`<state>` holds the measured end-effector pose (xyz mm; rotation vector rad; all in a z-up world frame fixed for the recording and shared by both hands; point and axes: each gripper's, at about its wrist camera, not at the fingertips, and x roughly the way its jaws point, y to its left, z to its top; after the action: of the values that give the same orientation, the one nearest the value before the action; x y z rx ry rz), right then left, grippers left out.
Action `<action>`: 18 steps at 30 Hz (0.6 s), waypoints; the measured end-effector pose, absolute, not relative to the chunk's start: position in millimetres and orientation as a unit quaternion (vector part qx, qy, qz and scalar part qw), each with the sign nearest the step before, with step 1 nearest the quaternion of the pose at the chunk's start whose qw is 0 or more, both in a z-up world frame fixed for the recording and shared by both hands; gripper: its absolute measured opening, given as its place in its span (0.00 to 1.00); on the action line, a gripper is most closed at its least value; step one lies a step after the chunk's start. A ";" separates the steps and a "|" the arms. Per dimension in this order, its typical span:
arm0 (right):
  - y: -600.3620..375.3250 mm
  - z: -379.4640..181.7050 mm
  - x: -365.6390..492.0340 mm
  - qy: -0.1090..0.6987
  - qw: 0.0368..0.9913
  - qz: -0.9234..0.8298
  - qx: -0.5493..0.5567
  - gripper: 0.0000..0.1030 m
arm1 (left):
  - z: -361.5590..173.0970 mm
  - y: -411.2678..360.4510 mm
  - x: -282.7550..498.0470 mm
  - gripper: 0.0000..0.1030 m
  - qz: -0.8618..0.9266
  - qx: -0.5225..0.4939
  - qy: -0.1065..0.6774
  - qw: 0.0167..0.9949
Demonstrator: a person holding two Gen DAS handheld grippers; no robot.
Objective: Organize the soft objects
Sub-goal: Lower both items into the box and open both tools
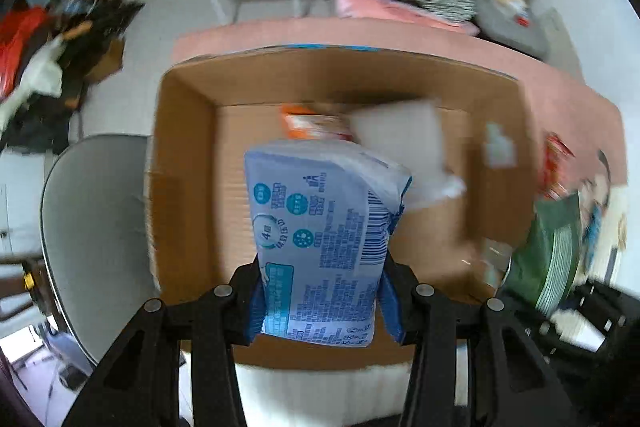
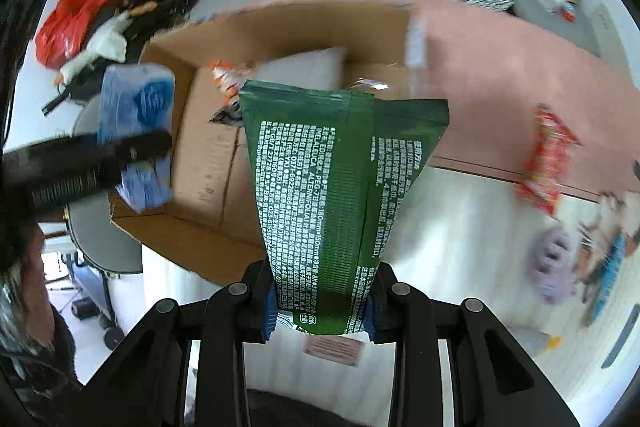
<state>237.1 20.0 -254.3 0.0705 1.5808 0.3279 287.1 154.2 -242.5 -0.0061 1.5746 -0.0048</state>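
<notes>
My left gripper (image 1: 320,301) is shut on a light blue tissue pack (image 1: 320,227) and holds it above the open cardboard box (image 1: 184,163). My right gripper (image 2: 320,301) is shut on a green wipes pack (image 2: 332,187), held near the box's right front corner (image 2: 192,227). Inside the box lie an orange packet (image 1: 308,125) and a white pack (image 1: 400,135). The left gripper with the blue pack (image 2: 136,143) shows at the left of the right wrist view. The green pack (image 1: 552,251) shows at the right of the left wrist view.
The box stands on a table with a pink cloth (image 2: 500,75). A red snack packet (image 2: 548,159), a purple soft item (image 2: 556,263) and a printed item (image 2: 612,239) lie to the right. A grey chair (image 1: 96,227) stands left; clutter lies on the floor beyond.
</notes>
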 end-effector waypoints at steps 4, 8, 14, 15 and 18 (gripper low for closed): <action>49.4 -287.3 244.8 0.726 0.673 0.141 0.028 0.33 | -269.1 177.9 313.2 0.42 0.013 -0.005 0.721 0.692; 61.4 -324.4 250.1 0.747 0.651 0.132 0.024 0.33 | -294.2 188.1 335.2 0.42 0.017 -0.007 0.735 0.678; 74.6 -349.1 247.2 0.766 0.629 0.127 0.020 0.33 | -317.6 196.4 352.1 0.42 0.017 0.002 0.748 0.663; 76.2 -351.6 247.4 0.768 0.628 0.126 0.019 0.33 | -320.8 196.7 353.9 0.42 0.016 0.003 0.750 0.661; 81.0 -358.4 248.5 0.772 0.623 0.124 0.016 0.33 | -332.1 196.3 361.0 0.46 0.010 0.007 0.760 0.649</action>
<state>248.5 81.0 -358.4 0.0368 1.7739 0.2849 361.0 196.3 -332.1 0.0169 1.7278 0.0230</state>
